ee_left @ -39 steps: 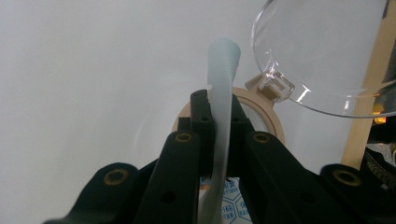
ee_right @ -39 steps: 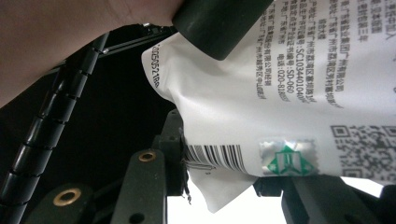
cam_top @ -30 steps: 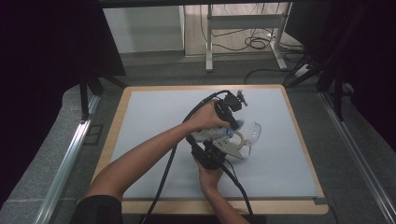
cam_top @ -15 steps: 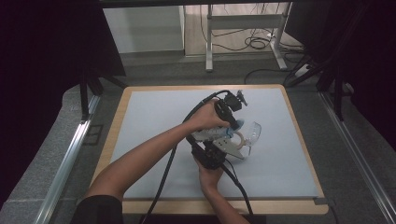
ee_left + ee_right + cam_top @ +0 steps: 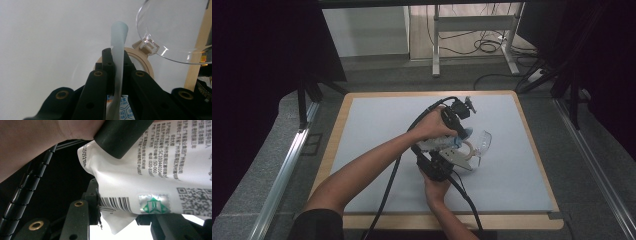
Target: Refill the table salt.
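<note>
Both grippers, left point(image 5: 117, 75) and right point(image 5: 117, 220), clamp the pouch point(image 5: 155, 177) mid-frame; next, tear its corner open

A white plastic pouch point(image 5: 155, 177) printed with black text, a barcode, a QR code and a small green-and-silver sticker is stretched between the two grippers. Its crinkled lower edge is clamped in the jaws of the right gripper point(image 5: 117, 220); its pale, ribbed sealed edge point(image 5: 117, 62) stands upright, pinched in the jaws of the left gripper point(image 5: 116, 62). Just beyond the left gripper's jaw tips lies a tan ring point(image 5: 143, 61) with a clear domed lid point(image 5: 175, 30) hinged to it and tilted open, up and to the right
</note>
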